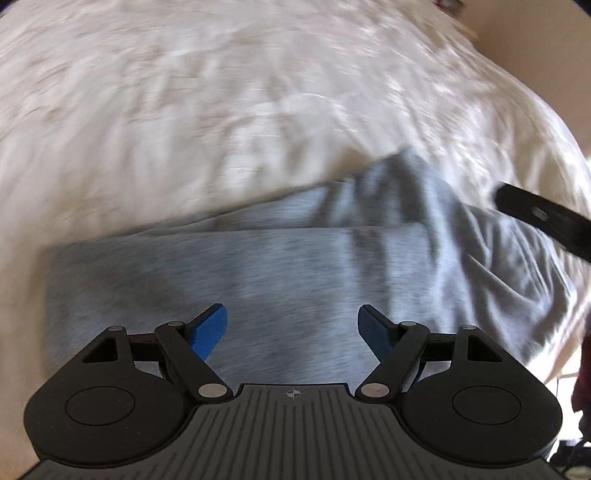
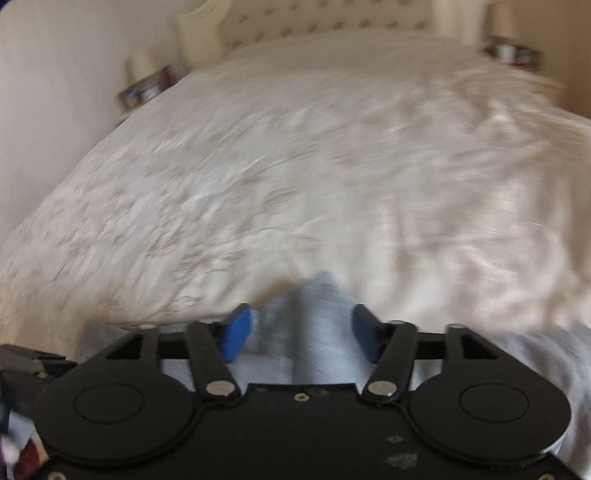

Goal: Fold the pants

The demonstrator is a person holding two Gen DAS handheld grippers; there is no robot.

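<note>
Grey pants [image 1: 280,266] lie on the white bed cover [image 1: 184,110], flat and folded at the left, bunched and creased at the right. My left gripper [image 1: 293,328] is open, its blue pads apart above the flat part, holding nothing. My right gripper [image 2: 301,332] is open; a raised ridge of the grey pants [image 2: 314,332] sits between its blue pads, not pinched. A black finger of the right gripper [image 1: 543,218] shows at the right edge of the left wrist view, over the bunched end. Both views are motion-blurred.
The white cover [image 2: 332,166] spans the bed to a tufted headboard [image 2: 314,18]. Bedside shelves with small items stand at the far left [image 2: 147,88] and far right [image 2: 513,53]. The bed's edge curves down at the right [image 1: 554,147].
</note>
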